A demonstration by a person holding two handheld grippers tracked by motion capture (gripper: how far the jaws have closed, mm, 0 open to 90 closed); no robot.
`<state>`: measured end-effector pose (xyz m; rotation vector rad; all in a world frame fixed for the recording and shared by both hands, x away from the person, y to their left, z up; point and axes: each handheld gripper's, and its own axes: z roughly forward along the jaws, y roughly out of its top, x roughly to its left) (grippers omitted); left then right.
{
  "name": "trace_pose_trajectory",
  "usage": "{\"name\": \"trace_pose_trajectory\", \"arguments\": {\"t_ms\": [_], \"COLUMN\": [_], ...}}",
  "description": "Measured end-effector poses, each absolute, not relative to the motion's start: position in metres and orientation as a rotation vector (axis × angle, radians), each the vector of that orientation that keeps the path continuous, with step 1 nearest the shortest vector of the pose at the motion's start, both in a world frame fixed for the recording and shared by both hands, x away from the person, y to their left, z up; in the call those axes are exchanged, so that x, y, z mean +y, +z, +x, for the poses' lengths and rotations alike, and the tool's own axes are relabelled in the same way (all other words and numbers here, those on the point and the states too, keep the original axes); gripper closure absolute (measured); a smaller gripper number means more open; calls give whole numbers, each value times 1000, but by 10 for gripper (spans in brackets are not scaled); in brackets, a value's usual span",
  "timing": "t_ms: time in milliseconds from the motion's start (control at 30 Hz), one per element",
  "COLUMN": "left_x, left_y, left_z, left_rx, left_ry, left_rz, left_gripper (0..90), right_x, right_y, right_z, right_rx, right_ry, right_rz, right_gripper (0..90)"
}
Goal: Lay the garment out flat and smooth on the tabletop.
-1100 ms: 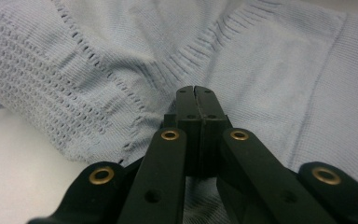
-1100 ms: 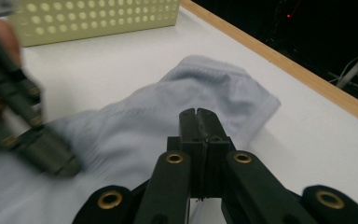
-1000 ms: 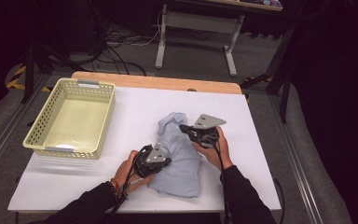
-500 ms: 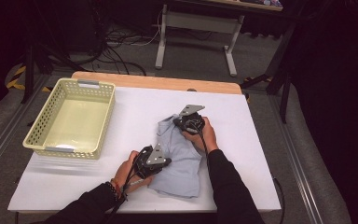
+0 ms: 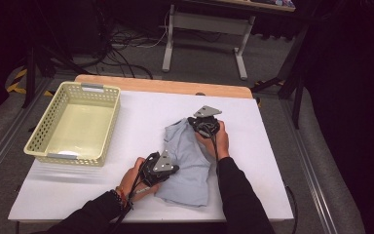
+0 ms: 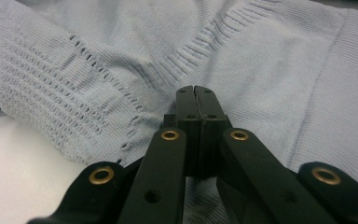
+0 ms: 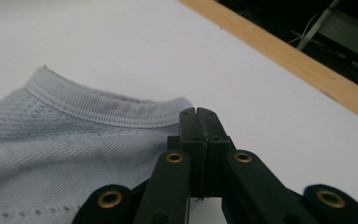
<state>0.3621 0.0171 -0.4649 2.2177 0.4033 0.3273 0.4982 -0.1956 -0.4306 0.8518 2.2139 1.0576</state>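
Both grippers (image 5: 163,163) (image 5: 202,124) on pale-blue garment (image 5: 190,170)

In the high view the left gripper (image 5: 157,167) and the hand holding it cover the garment's (image 5: 187,161) 9 o'clock edge, and the right gripper (image 5: 203,124) hides its 1 o'clock corner, so whether cloth is caught between either pair of jaws can't be made out there. In the left gripper view the garment runs off the frame at 12 and 3 o'clock. In the right gripper view it is cut off at 9 o'clock, and the jaws hide the hem beneath their tips.
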Motion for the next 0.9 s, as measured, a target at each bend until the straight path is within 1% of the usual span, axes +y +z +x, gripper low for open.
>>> {"name": "trace_pose_trajectory", "arguments": {"t_ms": [67, 167, 233, 300, 333, 400, 467, 500, 533, 633, 733, 900], "left_x": [17, 17, 17, 17, 17, 17, 17, 17, 17, 16, 17, 16], "left_y": [-465, -465, -465, -465, -464, -465, -465, -465, -465, -465, -465, -465], "left_z": [362, 363, 363, 363, 363, 363, 362, 362, 362, 363, 363, 362], "left_rx": [403, 408, 405, 406, 405, 409, 409, 410, 408, 409, 407, 404], "left_ry": [322, 315, 324, 319, 323, 319, 323, 324, 322, 322, 321, 331], "left_rz": [2218, 2220, 2221, 2220, 2226, 2221, 2221, 2221, 2221, 2221, 2221, 2224], "left_gripper": [900, 900, 900, 900, 900, 900, 900, 900, 900, 900, 900, 900], "right_x": [-201, -211, -213, -216, -216, -217, -216, -213, -213, -207, -203, -206], "right_y": [-424, -405, -402, -394, -394, -392, -393, -396, -396, -403, -420, -436], "right_z": [494, 471, 465, 440, 440, 423, 409, 394, 394, 377, 366, 365], "right_rx": [2196, 2169, 2167, 2160, 2160, 2158, 2169, 2184, 2184, 2232, 2301, 2343], "right_ry": [1085, 1115, 1127, 1172, 1172, 1190, 1201, 1172, 1172, 1143, 1070, 999], "right_rz": [871, 852, 843, 815, 815, 796, 772, 747, 747, 723, 714, 732], "right_gripper": [900, 900, 900, 900, 900, 900, 900, 900, 900, 900, 900, 900]}}
